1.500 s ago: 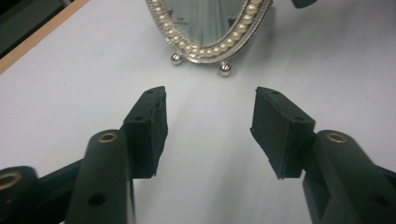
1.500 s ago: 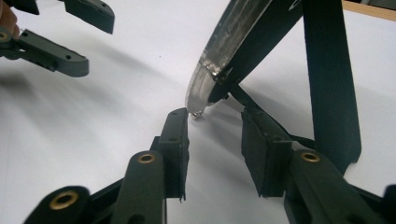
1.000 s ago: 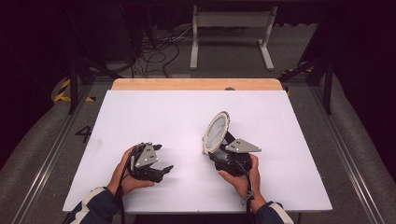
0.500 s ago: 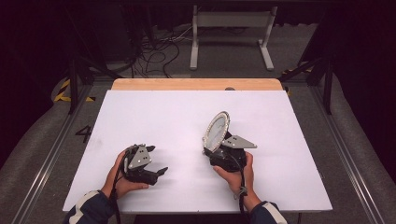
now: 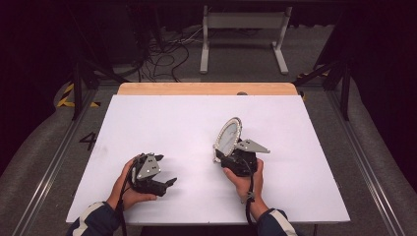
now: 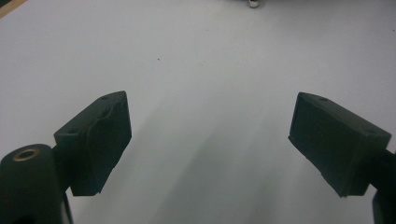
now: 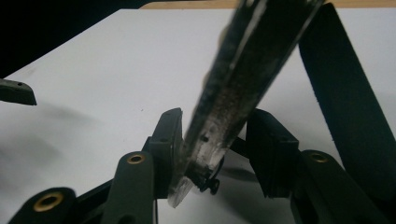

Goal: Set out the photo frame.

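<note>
From above, the one bit of writing I can read is a dark figure 4 (image 5: pixel 89 140) marked on the floor just left of the white table (image 5: pixel 162 118); the grippers' grey plates carry small marks too tiny to make out. The person's left hand (image 5: pixel 129 189) lies near the front edge, palm wrapped round the left gripper (image 5: pixel 168 183), which is laid over and points to the right. The right hand (image 5: pixel 244 178) sits right of centre, wrist straight, holding the right gripper (image 5: pixel 223 153) pointing away and up, with a round, bead-edged mirror (image 5: pixel 228 135) standing tilted out of it, clear of the board.

In the left gripper view, the left gripper (image 6: pixel 210 140) has its jaws spread wide with bare white table between them and nothing gripped.

In the right gripper view, the right gripper (image 7: pixel 212 154) has its jaws drawn in narrow round the lower edge of the mirror (image 7: pixel 245 70), seen edge-on and leaning to the right; the left jaw presses its rim, while the right jaw's contact is hard to judge. No lettering shows on the mirror
</note>
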`<state>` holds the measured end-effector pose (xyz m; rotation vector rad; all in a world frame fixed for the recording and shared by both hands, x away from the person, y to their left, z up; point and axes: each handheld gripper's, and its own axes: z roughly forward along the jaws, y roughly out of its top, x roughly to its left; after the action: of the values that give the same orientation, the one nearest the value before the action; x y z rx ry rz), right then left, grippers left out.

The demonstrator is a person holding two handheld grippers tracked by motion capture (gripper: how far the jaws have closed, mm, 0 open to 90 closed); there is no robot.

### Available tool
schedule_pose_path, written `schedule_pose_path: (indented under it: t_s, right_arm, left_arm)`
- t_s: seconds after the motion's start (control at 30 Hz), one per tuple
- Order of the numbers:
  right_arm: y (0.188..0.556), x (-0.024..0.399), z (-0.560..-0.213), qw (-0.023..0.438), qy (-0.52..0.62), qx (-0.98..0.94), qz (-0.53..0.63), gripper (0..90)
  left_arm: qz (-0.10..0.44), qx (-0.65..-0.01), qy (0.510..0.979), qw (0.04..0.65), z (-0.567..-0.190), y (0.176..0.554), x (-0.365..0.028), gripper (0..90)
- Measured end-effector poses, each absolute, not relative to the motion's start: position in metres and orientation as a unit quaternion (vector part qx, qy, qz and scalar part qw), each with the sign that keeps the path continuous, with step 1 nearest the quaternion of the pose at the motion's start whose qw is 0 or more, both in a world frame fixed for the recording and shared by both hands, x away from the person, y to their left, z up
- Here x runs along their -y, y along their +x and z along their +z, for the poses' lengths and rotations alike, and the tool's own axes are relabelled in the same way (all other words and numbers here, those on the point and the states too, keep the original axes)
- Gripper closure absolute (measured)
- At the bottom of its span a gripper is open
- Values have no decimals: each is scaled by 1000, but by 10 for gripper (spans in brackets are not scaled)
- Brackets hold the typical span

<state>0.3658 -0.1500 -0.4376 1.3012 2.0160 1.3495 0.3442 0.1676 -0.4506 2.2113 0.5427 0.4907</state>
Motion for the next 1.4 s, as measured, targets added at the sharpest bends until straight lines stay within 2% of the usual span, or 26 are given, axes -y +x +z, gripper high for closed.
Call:
schedule_pose_path:
  t_s: [0.07, 0.13, 0.73, 0.9, 0.97, 1.1, 1.4]
  right_arm:
    - [366, 150, -438, 192, 464, -719, 481, 580]
    - [368, 155, -438, 176, 463, -722, 484, 623]
    - [374, 168, -432, 140, 447, -746, 474, 667]
    - [374, 167, -433, 141, 447, -744, 476, 658]
    - [374, 167, -433, 144, 450, -743, 475, 615]
    - [375, 165, -437, 150, 454, -734, 483, 592]
    - [375, 157, -448, 159, 473, -708, 500, 638]
  left_arm:
    - [192, -216, 872, 395, -451, 344, -168, 133]
    - [193, -216, 872, 395, -451, 343, -169, 133]
    - [191, -214, 875, 391, -451, 341, -169, 133]
    - [191, -212, 874, 393, -451, 341, -169, 132]
    - [191, -213, 874, 392, -451, 341, -169, 133]
    - [190, -212, 875, 392, -452, 341, -168, 132]
    - [188, -206, 880, 384, -454, 340, -164, 132]
